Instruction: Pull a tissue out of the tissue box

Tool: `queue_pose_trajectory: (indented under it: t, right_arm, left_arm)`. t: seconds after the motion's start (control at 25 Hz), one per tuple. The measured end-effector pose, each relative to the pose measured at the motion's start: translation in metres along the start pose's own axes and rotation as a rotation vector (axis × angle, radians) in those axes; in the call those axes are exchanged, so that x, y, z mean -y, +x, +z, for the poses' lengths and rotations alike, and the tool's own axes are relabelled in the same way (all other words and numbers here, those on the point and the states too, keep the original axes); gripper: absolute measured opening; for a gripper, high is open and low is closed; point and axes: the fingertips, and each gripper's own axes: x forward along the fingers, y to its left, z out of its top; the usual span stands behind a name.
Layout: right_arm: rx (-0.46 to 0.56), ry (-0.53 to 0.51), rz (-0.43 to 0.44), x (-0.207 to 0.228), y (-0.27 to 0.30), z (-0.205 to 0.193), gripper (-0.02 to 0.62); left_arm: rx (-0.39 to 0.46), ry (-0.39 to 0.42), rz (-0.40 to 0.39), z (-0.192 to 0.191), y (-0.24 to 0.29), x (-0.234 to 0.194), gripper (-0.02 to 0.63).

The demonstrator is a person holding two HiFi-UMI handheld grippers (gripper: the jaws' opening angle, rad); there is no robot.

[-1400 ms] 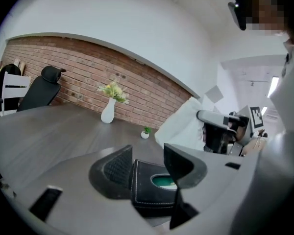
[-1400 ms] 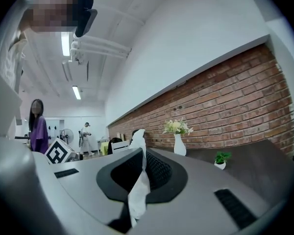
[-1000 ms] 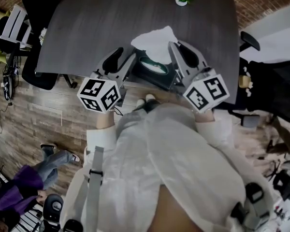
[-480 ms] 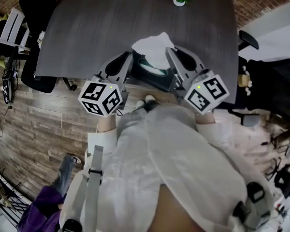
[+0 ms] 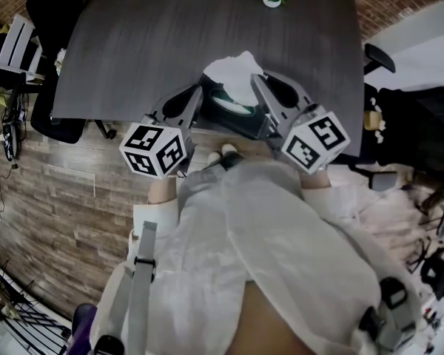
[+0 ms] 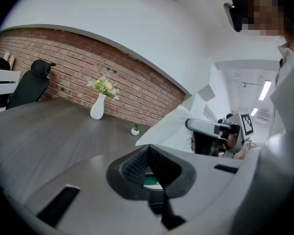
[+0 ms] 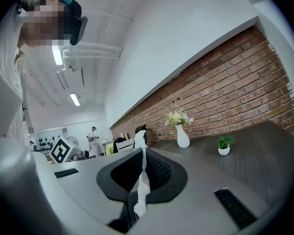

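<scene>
while the tissue box (image 5: 240, 113) sits at the near edge of the table (image 5: 148, 43) between both tools, the right gripper (image 5: 257, 80) is clenched on the white tissue (image 5: 233, 71) rising from it; the left gripper (image 5: 200, 93) is pressed together, empty.

White coat (image 5: 274, 235), grey left claw (image 5: 199, 89), grey right claw (image 5: 255, 77), black-and-white marker cubes (image 5: 154, 150)

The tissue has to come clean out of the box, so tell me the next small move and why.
Probably lift the right hand-held gripper up, away from the tissue box: its jaws are shut on a strip of the tissue, which stands in the box's opening. The left hand-held gripper, shut and empty, sits beside the box.
</scene>
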Motion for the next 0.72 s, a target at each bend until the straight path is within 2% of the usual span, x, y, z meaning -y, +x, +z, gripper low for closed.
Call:
queue_pose_trajectory:
  t: [0.72]
  right_arm:
    - [0.002, -0.047, 0.028, -0.0061, -0.0027, 0.0018, 0.008]
  left_arm:
    - [-0.05, 0.002, -0.024, -0.0097, 0.0054, 0.0066, 0.005]
